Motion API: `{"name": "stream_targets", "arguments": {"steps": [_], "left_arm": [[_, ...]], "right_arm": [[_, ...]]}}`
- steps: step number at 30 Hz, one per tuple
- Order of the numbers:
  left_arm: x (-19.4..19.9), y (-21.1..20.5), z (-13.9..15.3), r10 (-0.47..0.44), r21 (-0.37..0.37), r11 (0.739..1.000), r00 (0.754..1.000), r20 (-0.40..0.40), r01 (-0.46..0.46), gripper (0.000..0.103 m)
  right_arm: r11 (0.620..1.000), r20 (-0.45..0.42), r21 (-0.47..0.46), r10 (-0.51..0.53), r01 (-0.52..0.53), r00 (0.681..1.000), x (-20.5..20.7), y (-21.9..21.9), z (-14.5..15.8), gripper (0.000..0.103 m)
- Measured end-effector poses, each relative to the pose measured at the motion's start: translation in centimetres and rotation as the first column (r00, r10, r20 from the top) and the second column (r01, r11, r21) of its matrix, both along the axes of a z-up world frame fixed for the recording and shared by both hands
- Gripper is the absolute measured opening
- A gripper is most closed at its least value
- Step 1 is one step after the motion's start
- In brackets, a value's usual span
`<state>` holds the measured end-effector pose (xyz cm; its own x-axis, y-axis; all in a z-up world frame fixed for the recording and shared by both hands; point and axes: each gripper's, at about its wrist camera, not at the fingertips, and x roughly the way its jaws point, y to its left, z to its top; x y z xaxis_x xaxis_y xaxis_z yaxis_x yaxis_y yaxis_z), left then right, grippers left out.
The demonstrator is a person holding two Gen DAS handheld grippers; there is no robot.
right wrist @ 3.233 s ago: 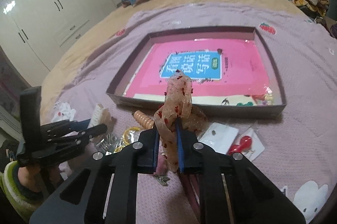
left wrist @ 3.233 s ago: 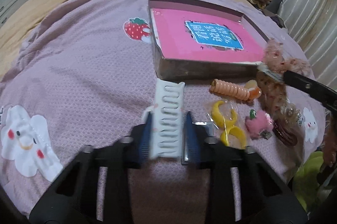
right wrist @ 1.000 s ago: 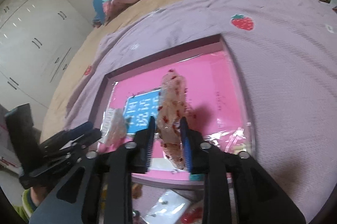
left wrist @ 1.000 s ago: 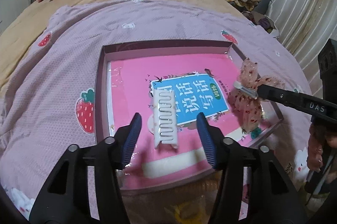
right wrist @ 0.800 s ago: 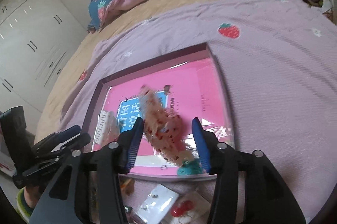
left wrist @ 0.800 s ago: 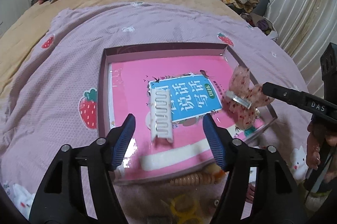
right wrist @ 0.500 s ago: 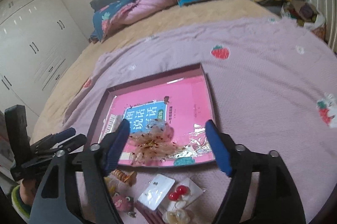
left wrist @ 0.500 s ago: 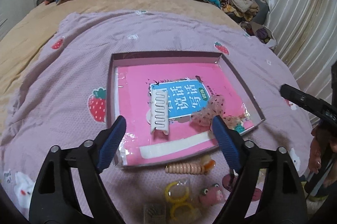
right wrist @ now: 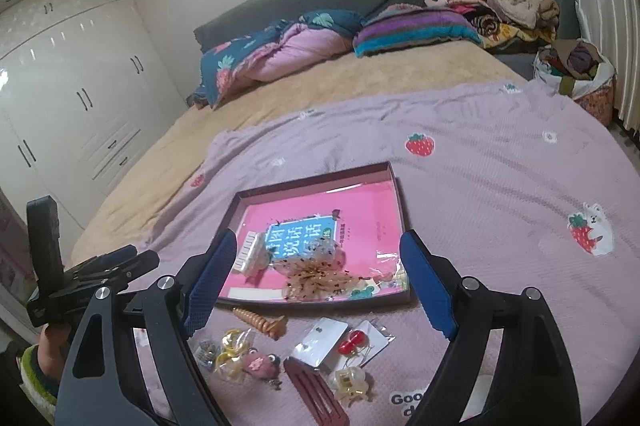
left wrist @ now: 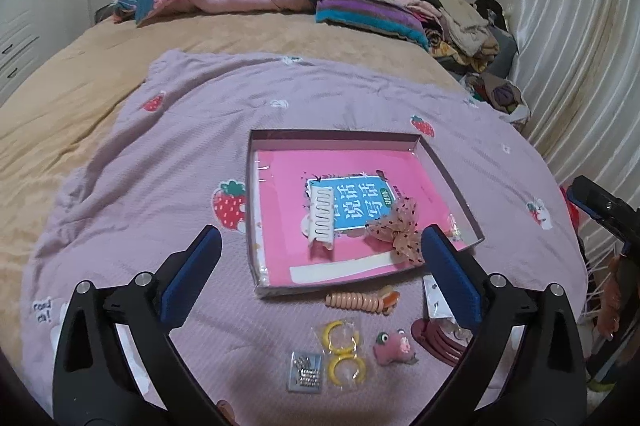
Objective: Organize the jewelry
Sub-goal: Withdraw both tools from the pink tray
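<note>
A shallow dark-rimmed box (left wrist: 251, 186) (right wrist: 394, 186) with a pink book cover inside lies on the lilac blanket. In it rest a white comb-like hair claw (left wrist: 320, 216) (right wrist: 249, 253) and a sheer dotted bow clip (left wrist: 400, 232) (right wrist: 316, 276), side by side. My left gripper (left wrist: 320, 240) hovers above and short of the box, its jaws opening wide with nothing between them. In the right wrist view it shows at the left (right wrist: 116, 262). My right gripper (right wrist: 318, 240) is likewise back from the box, jaws opening and empty; it shows at the right edge (left wrist: 600, 206) of the left wrist view.
In front of the box lie loose pieces: a spiral hair tie (left wrist: 356, 302), yellow hoops (left wrist: 344, 350), a pink plush clip (left wrist: 394, 346), dark red clips (right wrist: 316, 394), a white card (right wrist: 320, 342), red cherry earrings (right wrist: 352, 340). Pillows and piled clothes (left wrist: 440, 14) sit at the bed's head.
Both grippers let go: the white claw and the dotted bow dropped into the box. Both grippers then drew back and upward with their jaws spreading wider.
</note>
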<state>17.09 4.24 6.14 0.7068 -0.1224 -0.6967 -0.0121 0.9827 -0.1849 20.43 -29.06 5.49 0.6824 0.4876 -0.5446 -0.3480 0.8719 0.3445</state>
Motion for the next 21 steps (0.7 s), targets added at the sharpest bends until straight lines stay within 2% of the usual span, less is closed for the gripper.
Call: {"name": "stream_targets", "arguments": {"steps": [2, 10, 21], "left_arm": [[-0.7, 0.2, 0.3, 0.007, 0.003, 1.000, 1.000, 0.007, -0.007, 0.094], [-3.6, 1.1, 1.4, 0.037, 0.005, 0.999, 0.998, 0.041, -0.037, 0.094], [-7.0, 1.6, 0.7, 0.046, 0.014, 0.999, 0.998, 0.046, -0.046, 0.094]], "right_arm": [[1.000, 0.030, -0.002, 0.001, -0.001, 1.000, -1.0, -0.1, 0.7, 0.089], [0.999, 0.098, -0.015, 0.037, -0.036, 0.995, -3.8, 0.7, 2.9, 0.091], [0.998, 0.091, -0.049, 0.050, -0.045, 0.995, -6.5, 1.0, 2.4, 0.091]]}}
